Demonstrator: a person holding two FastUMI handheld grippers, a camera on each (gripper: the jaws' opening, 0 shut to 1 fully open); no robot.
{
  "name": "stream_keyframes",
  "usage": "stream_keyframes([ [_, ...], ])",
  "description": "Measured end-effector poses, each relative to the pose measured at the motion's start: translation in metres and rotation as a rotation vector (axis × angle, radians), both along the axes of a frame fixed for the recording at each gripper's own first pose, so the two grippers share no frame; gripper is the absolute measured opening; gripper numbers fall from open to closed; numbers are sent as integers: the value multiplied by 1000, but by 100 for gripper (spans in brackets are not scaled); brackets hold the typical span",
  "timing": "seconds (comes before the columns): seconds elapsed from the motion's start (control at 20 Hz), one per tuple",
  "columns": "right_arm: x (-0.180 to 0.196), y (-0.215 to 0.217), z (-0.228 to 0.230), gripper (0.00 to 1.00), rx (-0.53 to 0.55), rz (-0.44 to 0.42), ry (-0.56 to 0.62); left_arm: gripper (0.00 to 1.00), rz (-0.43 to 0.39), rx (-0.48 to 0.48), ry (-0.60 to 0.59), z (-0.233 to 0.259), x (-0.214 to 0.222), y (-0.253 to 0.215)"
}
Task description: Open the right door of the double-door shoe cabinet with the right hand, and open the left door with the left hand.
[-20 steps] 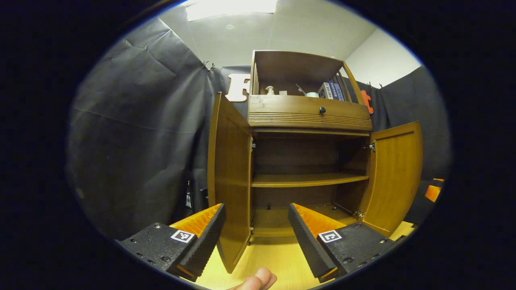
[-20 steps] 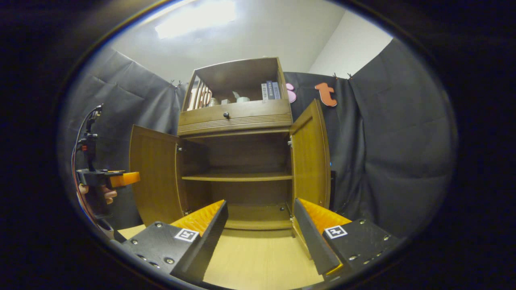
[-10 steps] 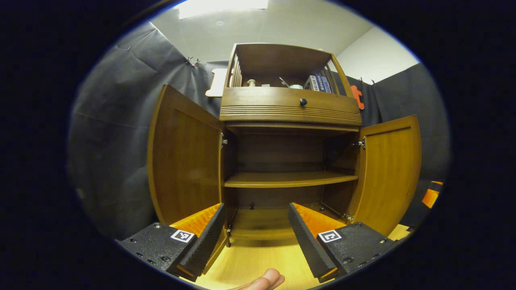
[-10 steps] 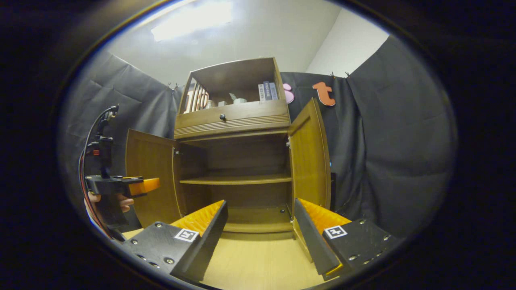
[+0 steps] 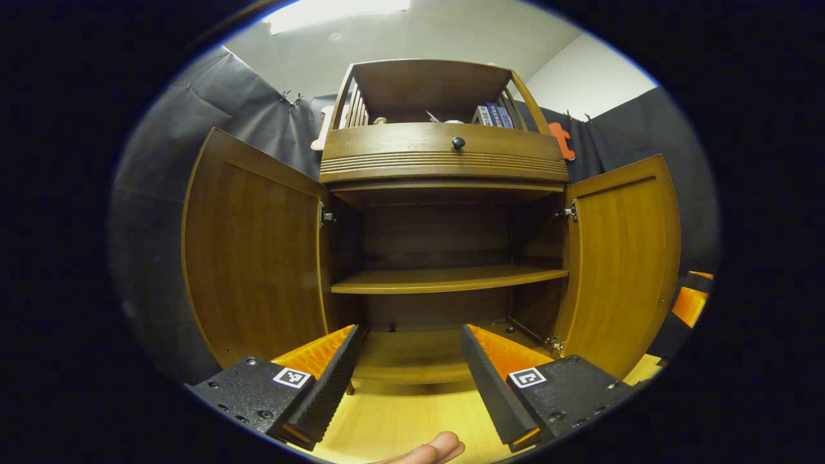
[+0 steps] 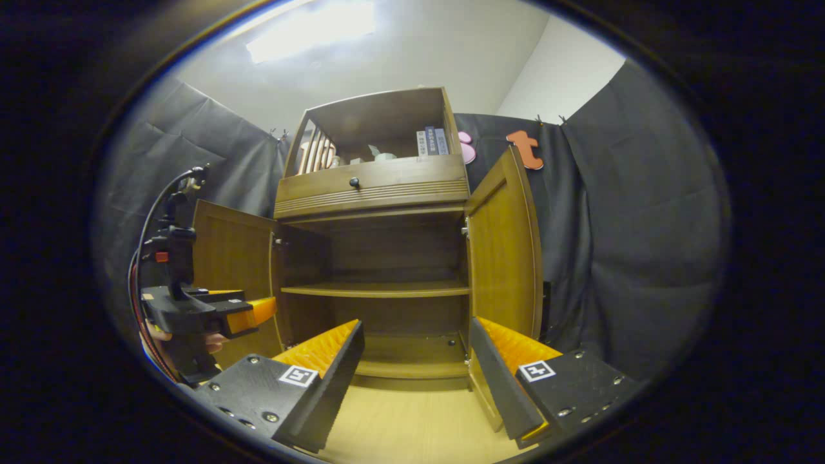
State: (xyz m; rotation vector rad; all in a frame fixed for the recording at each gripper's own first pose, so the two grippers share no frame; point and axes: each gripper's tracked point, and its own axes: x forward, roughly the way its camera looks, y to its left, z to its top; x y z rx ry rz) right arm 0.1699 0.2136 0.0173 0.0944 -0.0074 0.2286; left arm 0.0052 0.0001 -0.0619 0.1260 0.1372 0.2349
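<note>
The brown wooden shoe cabinet (image 5: 445,161) (image 6: 374,187) stands ahead with both doors swung wide. Its left door (image 5: 251,251) (image 6: 229,258) and right door (image 5: 622,258) (image 6: 506,248) both show their inner faces. Inside, a middle shelf (image 5: 445,280) and the bottom board hold nothing. My left gripper (image 5: 407,374) is open, a short way in front of the cabinet with nothing between its fingers. My right gripper (image 6: 416,377) is open too, its right finger close to the right door's lower edge. The left gripper (image 6: 248,312) also shows at the left of the right gripper view, with a hand on it.
A drawer with a dark knob (image 5: 458,142) sits above the doors. The open top shelf holds books (image 5: 490,116) and small items. Black cloth walls flank the cabinet on both sides. Light wooden floor (image 5: 406,419) lies in front. A fingertip (image 5: 438,448) shows at the bottom edge.
The left door has swung from half open to wide open. The left gripper has moved right, in front of the cabinet's middle. The right door and right gripper have barely moved.
</note>
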Motion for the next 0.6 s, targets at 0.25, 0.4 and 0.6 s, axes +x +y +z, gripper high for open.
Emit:
stream_keyframes([
  [0.25,12,12,-26,98,2,15,51,96,-11,2,12,-17,12,-14],
  [0.4,22,14,-37,98,-14,13,70,96,-9,6,-3,-16,11,-18],
  [0.6,21,17,-34,98,-4,-9,61,93,-8,18,-45,0,8,-21],
])
